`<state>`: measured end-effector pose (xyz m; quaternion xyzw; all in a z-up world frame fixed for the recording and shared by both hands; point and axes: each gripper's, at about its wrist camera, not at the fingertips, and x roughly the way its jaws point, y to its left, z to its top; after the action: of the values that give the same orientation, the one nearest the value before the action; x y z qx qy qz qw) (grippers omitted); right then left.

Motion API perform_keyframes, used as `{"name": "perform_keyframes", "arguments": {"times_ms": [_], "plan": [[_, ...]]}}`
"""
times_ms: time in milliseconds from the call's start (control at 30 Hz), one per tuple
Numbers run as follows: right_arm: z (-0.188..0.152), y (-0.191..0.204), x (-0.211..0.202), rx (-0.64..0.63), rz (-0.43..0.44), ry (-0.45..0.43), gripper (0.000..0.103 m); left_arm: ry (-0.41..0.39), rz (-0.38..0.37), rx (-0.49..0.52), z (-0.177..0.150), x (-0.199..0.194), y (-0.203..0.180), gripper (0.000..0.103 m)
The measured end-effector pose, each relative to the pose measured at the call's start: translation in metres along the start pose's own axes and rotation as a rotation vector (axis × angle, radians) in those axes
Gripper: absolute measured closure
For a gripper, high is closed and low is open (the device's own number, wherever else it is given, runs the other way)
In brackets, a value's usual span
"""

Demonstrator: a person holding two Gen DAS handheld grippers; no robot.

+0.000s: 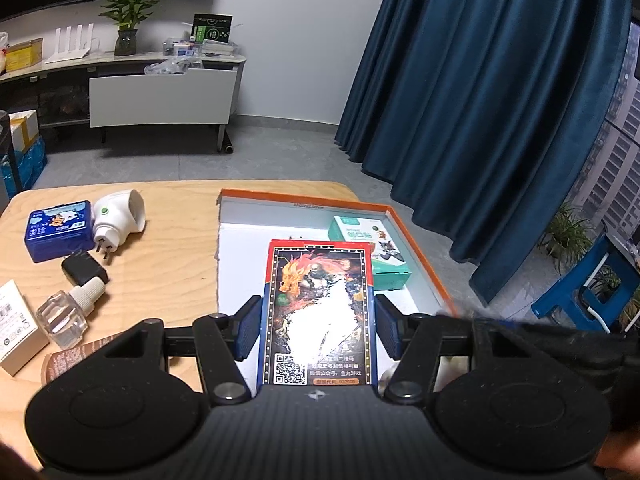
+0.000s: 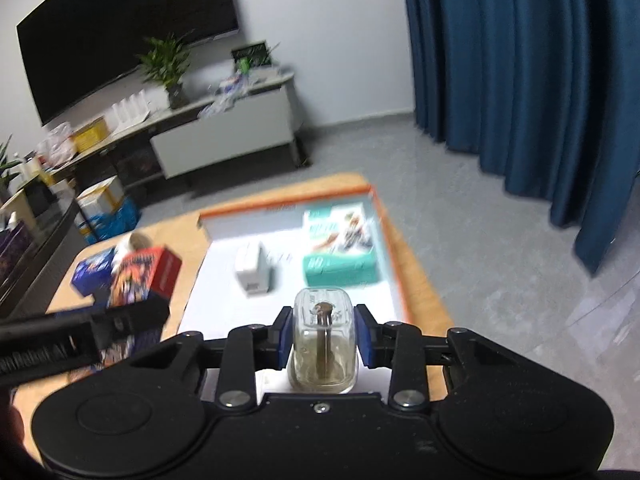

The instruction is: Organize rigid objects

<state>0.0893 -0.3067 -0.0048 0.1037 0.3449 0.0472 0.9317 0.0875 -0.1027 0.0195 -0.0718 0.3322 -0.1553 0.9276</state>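
- The left tool [image 1: 318,330] pinches a tall card box [image 1: 318,312] printed with a fiery dragon and a QR code; its two blue pads press the box's long sides.
- The card box hangs over the white floor of a shallow tray with an orange rim [image 1: 416,236], which lies on the right part of a light wooden surface [image 1: 180,232].
- At the tray's far right corner lies a teal and white box [image 1: 372,252] with a cartoon picture on top, just beyond the card box.
- On the bare surface left of the tray sit a blue tin [image 1: 56,230], a white plug-in device [image 1: 118,216] lying on its side with its prongs pointing toward the camera, a black adapter [image 1: 82,268], and a clear refill bottle [image 1: 66,318] lying on its side.
- A white carton [image 1: 16,328] rests at the surface's left edge.
- The right tool [image 2: 323,334] grips a small clear glass bottle [image 2: 323,340] with a dark wick inside, its pads squeezing both sides.
- That bottle is held above the tray's near end; the right wrist view is blurred.
- In the same view a small white object [image 2: 254,268] sits in the tray, left of the teal box, and the left tool with the card box appears at left over the surface.
- A blue curtain [image 1: 500,100] hangs behind.
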Motion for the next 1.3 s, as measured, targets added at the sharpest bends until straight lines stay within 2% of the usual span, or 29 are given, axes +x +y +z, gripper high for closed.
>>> {"name": "perform_keyframes", "arguments": {"times_ms": [167,233,267,300,333,467,500,533,667,867,1033,1300], "plan": [[-0.005,-0.006,-0.002,0.008,0.028,0.007,0.063,0.010,0.009,-0.014,-0.002,0.000,0.006,0.044],[-0.005,-0.008,-0.001,0.016,0.088,0.025,0.058,0.009,0.012,-0.017,-0.003,-0.001,0.007,0.044],[-0.006,-0.008,-0.001,0.024,0.115,0.026,0.051,0.010,0.011,-0.017,-0.003,-0.001,0.008,0.044],[-0.007,-0.008,0.000,0.024,0.127,0.030,0.040,0.011,0.009,-0.020,-0.004,-0.001,0.008,0.044],[-0.009,-0.005,0.002,0.010,0.122,0.030,0.038,0.011,0.009,-0.022,-0.004,-0.001,0.009,0.044],[-0.018,0.006,0.012,-0.079,0.090,0.040,0.037,0.010,0.009,-0.023,-0.005,-0.002,0.011,0.044],[-0.020,0.008,0.015,-0.088,0.081,0.044,0.041,0.010,0.009,-0.025,-0.005,-0.002,0.012,0.044],[-0.022,0.007,0.016,-0.085,0.076,0.044,0.055,0.011,0.011,-0.025,-0.005,-0.002,0.013,0.044],[-0.018,0.010,0.004,-0.084,0.068,-0.025,0.056,0.014,0.012,-0.026,-0.006,-0.001,0.012,0.044],[0.011,0.013,-0.013,-0.093,0.035,-0.118,0.056,-0.005,0.001,-0.003,0.002,0.000,0.004,0.044],[0.034,0.012,-0.021,-0.092,0.020,-0.157,0.056,-0.025,0.002,0.016,0.011,0.002,-0.001,0.044],[0.047,0.012,-0.024,-0.096,0.002,-0.193,0.056,-0.047,0.008,0.031,0.023,0.008,-0.003,0.044]]}}
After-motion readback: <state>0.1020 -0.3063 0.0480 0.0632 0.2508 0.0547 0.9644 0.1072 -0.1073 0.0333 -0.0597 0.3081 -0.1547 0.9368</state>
